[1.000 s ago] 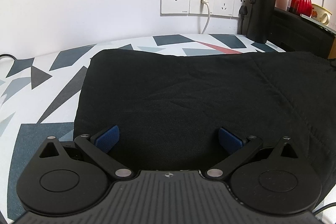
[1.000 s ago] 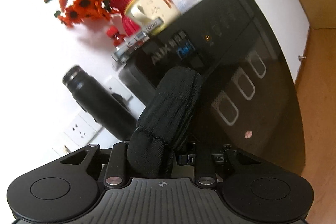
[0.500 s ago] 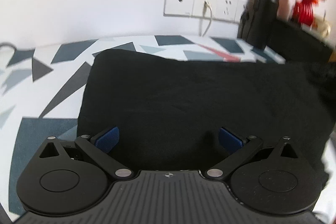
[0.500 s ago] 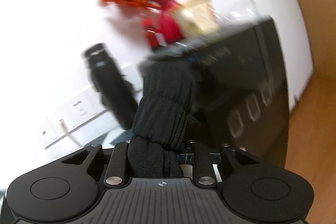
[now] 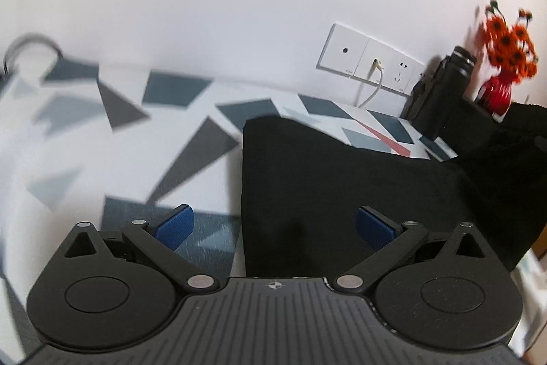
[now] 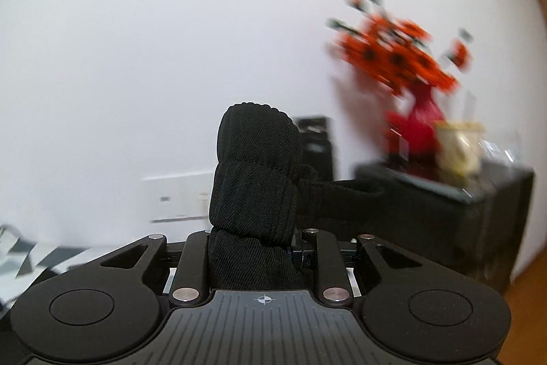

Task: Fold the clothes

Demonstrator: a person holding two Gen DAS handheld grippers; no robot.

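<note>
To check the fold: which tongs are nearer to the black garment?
Right. The right tongs are shut on the black garment; the left tongs are open over its left edge.

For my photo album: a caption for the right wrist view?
Right claw shut on a bunched black garment, blurred orange flowers behind.
</note>
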